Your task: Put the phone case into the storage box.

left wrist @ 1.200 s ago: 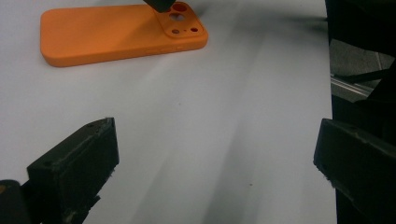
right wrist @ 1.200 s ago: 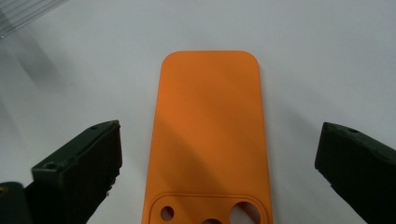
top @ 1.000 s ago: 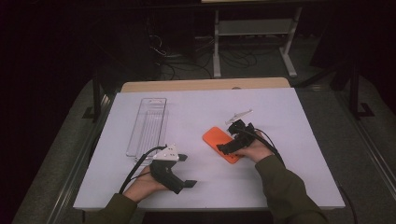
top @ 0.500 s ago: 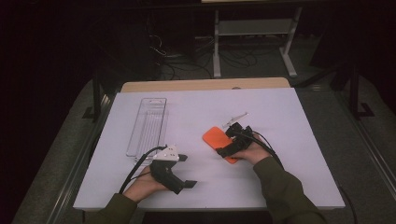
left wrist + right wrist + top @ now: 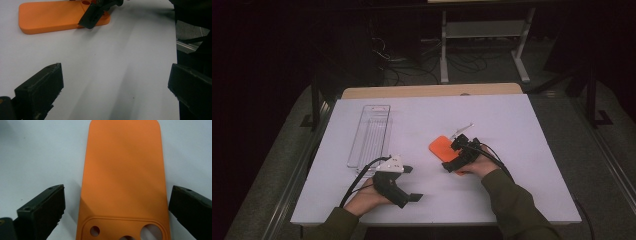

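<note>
Your right gripper (image 5: 116,207) looks down on an orange phone case (image 5: 123,170) lying flat on the white table (image 5: 37,152). Your two black jaws are wide apart, one on each side of the case, not touching it. Round camera holes sit at the case's near end.

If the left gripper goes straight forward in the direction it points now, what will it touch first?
Probably the orange phone case. The left gripper is open over bare white table, and the case lies ahead, slightly to one side, with the right gripper over its far end. Depth is hard to judge.
</note>
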### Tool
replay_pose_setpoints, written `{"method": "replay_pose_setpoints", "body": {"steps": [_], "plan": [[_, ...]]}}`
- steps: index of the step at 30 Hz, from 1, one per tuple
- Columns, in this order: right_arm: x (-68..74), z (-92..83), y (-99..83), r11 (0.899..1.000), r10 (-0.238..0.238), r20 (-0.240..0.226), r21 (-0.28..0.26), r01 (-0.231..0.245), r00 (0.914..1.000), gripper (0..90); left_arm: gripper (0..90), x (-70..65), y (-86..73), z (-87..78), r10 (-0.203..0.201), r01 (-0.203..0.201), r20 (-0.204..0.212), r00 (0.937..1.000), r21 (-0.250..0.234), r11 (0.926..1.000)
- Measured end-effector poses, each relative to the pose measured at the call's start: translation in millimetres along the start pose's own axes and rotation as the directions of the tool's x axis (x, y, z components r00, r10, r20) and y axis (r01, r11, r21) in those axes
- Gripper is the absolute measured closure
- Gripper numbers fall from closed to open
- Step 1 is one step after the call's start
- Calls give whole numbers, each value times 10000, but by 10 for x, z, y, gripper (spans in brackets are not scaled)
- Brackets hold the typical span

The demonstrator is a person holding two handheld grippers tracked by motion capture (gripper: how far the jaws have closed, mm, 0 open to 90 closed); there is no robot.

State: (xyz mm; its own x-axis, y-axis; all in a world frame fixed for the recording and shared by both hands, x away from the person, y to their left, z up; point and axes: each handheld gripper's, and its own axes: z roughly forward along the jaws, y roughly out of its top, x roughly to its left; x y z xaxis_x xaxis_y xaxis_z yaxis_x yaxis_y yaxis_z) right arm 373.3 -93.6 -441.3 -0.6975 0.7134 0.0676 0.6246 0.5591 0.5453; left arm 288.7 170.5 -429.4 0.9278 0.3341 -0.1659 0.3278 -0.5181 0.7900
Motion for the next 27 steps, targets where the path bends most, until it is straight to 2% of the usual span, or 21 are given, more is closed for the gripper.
{"method": "replay_pose_setpoints", "body": {"steps": [5, 10, 27], "plan": [[15, 16, -3, 9999, 11, -4, 143, -11, 10000, 0, 0, -2, -1, 1, -4, 4, -5, 10000, -7, 10000], [16, 35, -8, 9996, -100, 183, 265, 95, 9998, 1, 0, -3, -3, 3, -16, 16, -15, 10000, -53, 10000], [9, -10, -19, 9999, -113, 350, 119, 109, 9993, 134, 0, -5, -4, 3, -15, 15, -15, 10000, -34, 10000]]}}
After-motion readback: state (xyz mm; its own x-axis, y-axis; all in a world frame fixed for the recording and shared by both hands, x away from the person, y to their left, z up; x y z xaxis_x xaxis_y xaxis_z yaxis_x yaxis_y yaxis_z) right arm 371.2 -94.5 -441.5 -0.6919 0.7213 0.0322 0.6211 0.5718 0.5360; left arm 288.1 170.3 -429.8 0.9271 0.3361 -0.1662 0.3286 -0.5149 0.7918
